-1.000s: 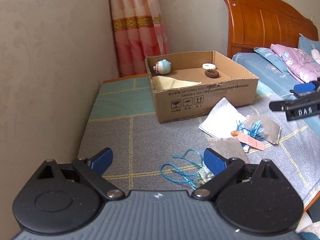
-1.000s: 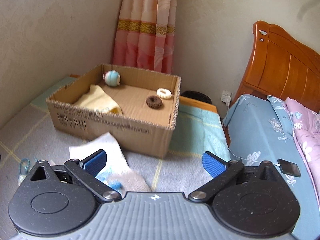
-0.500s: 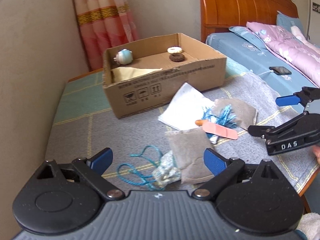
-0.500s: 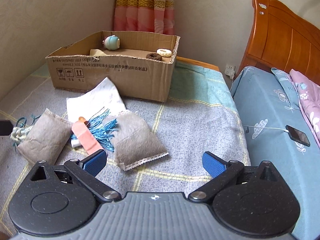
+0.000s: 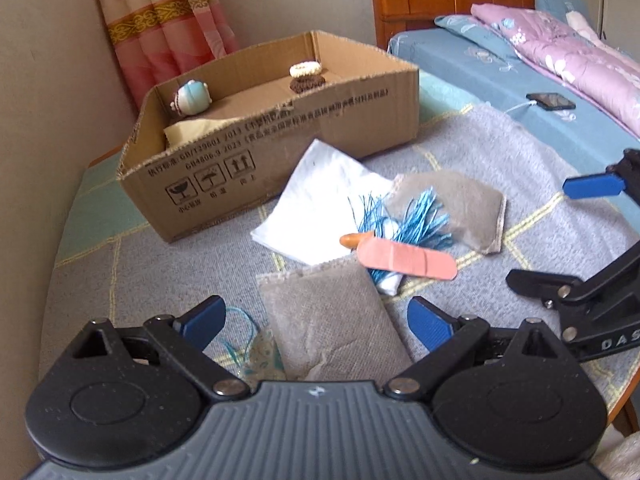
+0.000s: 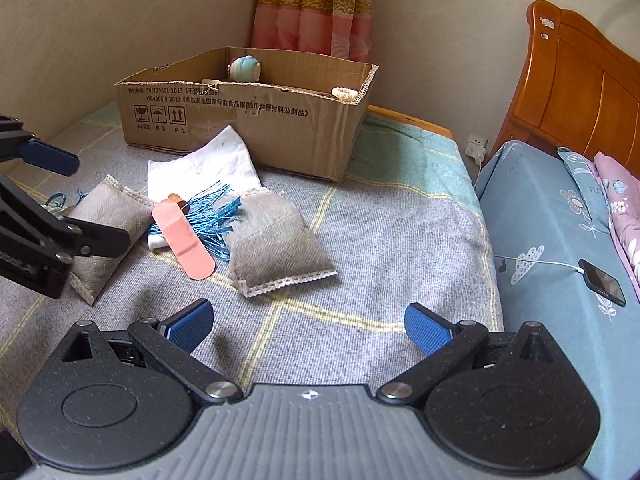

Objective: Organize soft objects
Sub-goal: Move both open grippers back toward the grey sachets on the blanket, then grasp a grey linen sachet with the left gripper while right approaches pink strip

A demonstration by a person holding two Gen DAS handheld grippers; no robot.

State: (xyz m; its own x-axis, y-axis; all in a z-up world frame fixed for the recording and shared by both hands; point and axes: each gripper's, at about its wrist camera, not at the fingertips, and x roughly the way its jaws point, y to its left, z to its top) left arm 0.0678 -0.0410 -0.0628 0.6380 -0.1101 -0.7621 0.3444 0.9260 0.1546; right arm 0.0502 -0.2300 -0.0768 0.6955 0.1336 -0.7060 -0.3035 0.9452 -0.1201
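A cardboard box (image 5: 280, 152) (image 6: 248, 128) stands at the back of the grey blanket and holds a blue-white plush ball (image 5: 192, 98) (image 6: 245, 69), two small rings and a yellow cloth. In front lie a white cloth (image 5: 320, 208) (image 6: 208, 164), a blue tassel (image 5: 404, 220) (image 6: 212, 216), a pink bandage-shaped piece (image 5: 408, 260) (image 6: 184, 240) and two grey sachets. My left gripper (image 5: 316, 322) is open just above the near sachet (image 5: 332, 320) (image 6: 108, 224). My right gripper (image 6: 308, 324) is open, short of the other sachet (image 6: 272, 248) (image 5: 452, 204).
A blue cord with a small patterned pouch (image 5: 256, 352) lies by my left fingers. A bed with a wooden headboard (image 6: 580, 80) stands at the right, with a phone on a cable (image 6: 604, 282) (image 5: 552, 101) on its blue sheet. A wall and a pink curtain (image 6: 316, 4) are behind the box.
Both grippers have moved down and nearer to the pile on the blanket. The left one has shifted right, over the near sachet. Both jaws stay open.
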